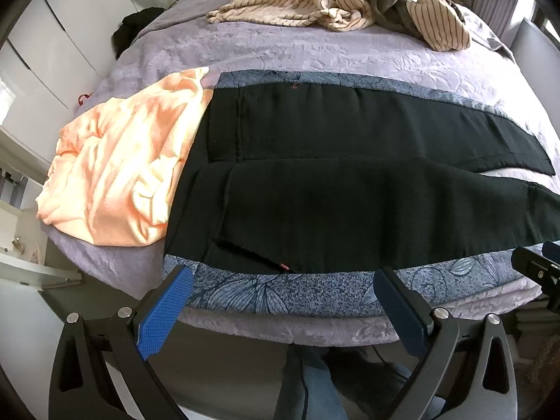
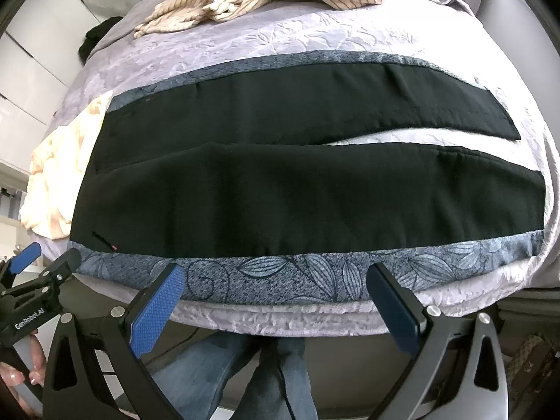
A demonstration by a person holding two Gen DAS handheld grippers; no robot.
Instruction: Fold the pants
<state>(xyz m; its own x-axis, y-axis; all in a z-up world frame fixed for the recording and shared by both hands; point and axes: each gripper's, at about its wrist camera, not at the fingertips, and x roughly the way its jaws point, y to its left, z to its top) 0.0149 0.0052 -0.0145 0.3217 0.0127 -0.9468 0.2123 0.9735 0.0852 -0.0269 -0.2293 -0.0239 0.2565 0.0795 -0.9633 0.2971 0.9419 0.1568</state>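
Note:
Black pants (image 1: 350,182) lie flat across a blue leaf-patterned mat (image 1: 280,294) on the bed, waistband to the left, both legs spread apart toward the right. In the right wrist view the same pants (image 2: 297,196) fill the middle, with a gap of bedspread between the legs. My left gripper (image 1: 283,280) hovers open at the near edge by the waist and pocket, holding nothing. My right gripper (image 2: 276,276) is open over the mat's near border (image 2: 280,280), near the lower leg, empty. The left gripper (image 2: 38,262) also shows at the far left of the right wrist view.
An orange garment (image 1: 115,175) lies crumpled left of the pants, partly under the waistband. Striped beige clothes (image 1: 332,0) are piled at the far end of the lilac bedspread (image 1: 315,52). White cabinets (image 1: 52,52) stand left. A person's jeans-clad legs (image 2: 245,378) are below the bed edge.

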